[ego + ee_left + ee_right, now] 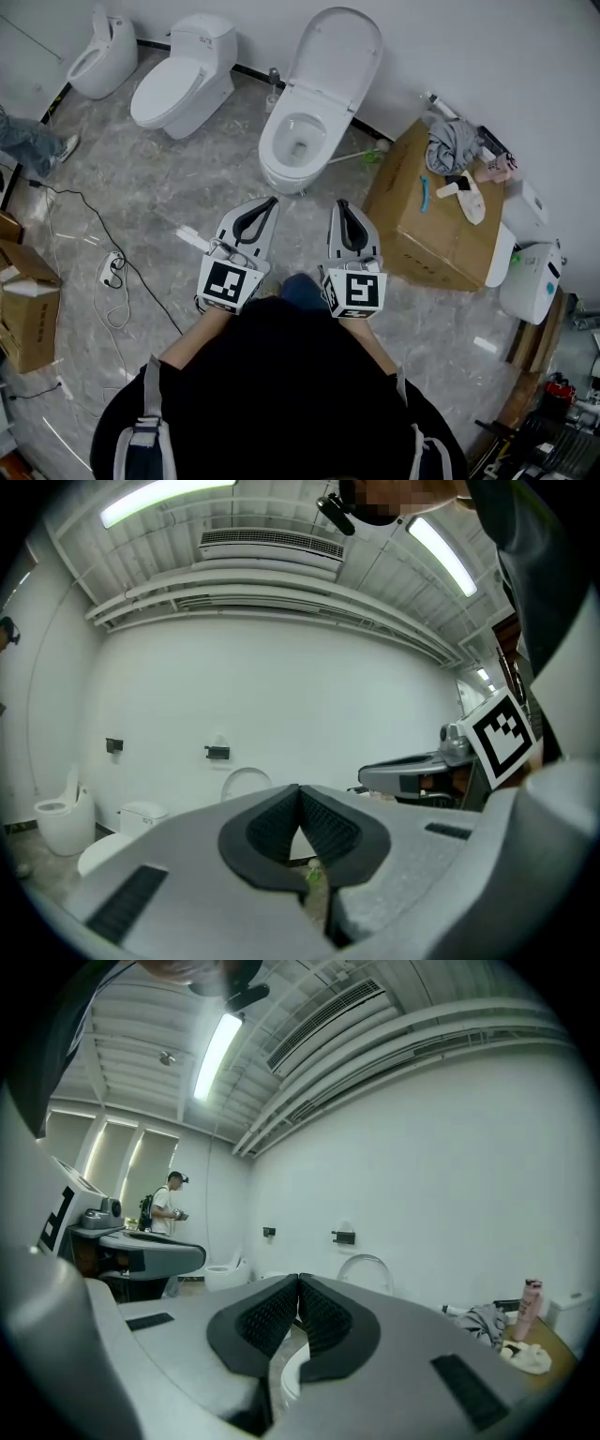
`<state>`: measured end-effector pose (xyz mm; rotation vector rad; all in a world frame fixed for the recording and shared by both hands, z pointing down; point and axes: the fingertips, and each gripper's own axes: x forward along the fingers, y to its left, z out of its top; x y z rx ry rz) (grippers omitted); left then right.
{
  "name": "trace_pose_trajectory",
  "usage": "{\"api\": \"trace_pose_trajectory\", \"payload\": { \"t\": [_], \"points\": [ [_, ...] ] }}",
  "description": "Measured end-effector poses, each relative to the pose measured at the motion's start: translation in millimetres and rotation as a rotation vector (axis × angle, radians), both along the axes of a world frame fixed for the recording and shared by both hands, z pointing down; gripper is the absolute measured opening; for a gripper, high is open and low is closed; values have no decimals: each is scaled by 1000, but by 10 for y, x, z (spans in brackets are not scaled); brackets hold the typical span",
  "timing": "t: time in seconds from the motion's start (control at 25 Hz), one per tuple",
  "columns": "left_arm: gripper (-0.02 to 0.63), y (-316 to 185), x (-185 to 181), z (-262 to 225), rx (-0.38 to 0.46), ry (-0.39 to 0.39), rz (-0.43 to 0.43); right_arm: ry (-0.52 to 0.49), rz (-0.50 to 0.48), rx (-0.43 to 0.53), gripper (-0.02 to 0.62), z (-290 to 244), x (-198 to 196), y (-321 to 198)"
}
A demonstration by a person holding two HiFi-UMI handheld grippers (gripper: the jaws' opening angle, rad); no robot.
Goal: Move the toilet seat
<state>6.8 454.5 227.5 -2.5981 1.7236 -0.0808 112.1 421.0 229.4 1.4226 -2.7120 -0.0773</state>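
The head view shows the left gripper (270, 201) and right gripper (341, 202) side by side, fingers together and empty, near the toilet seat (272, 150) on its bowl, lid (336, 52) upright. Only the right gripper view shows a standing person (165, 1204).
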Motion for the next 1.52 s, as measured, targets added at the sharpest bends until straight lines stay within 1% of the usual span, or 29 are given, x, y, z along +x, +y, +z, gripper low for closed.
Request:
{"api": "trace_pose_trajectory", "payload": {
  "t": [0.12, 0.24, 0.32, 0.4, 0.56, 0.72, 0.8, 0.92, 1.04, 1.12, 1.28, 1.52],
  "points": [
    [6, -37, -35, 53, -25, 14, -15, -1, 0, -5, 23, 20, 6, -85],
    [6, -108, -96, 46, -4, 7, -19, -9, 0, 1, 23, 23, -29, -192],
    [6, -161, -138, 66, -16, 17, -29, -18, -1, 7, 23, 15, -53, -269],
    [6, -256, -182, 85, -30, 29, -39, -20, -5, 16, 23, 8, -87, -374],
    [8, -555, -259, 87, -14, 25, -40, -24, -12, 25, 23, 21, -176, -669],
    [8, -968, -362, 123, -30, 34, -42, -24, -11, 27, 23, 41, -305, -1084],
    [6, -1232, -436, 118, -14, 21, -40, -17, -17, 32, 23, 56, -395, -1332],
    [6, -1605, -515, 167, -42, 44, -47, -6, -21, 29, 23, 75, -488, -1703],
    [6, -2003, -535, 123, -26, 41, -32, 1, -19, 18, 23, 69, -535, -2100],
    [6, -2260, -553, 147, -54, 56, -34, 7, -19, 13, 23, 66, -559, -2367],
    [6, -2751, -565, 144, -58, 59, -24, 9, -15, 0, 23, 92, -587, -2838],
    [6, -3337, -563, 163, -79, 61, -5, 6, -9, -11, 23, 136, -632, -3383]
  ]
}}
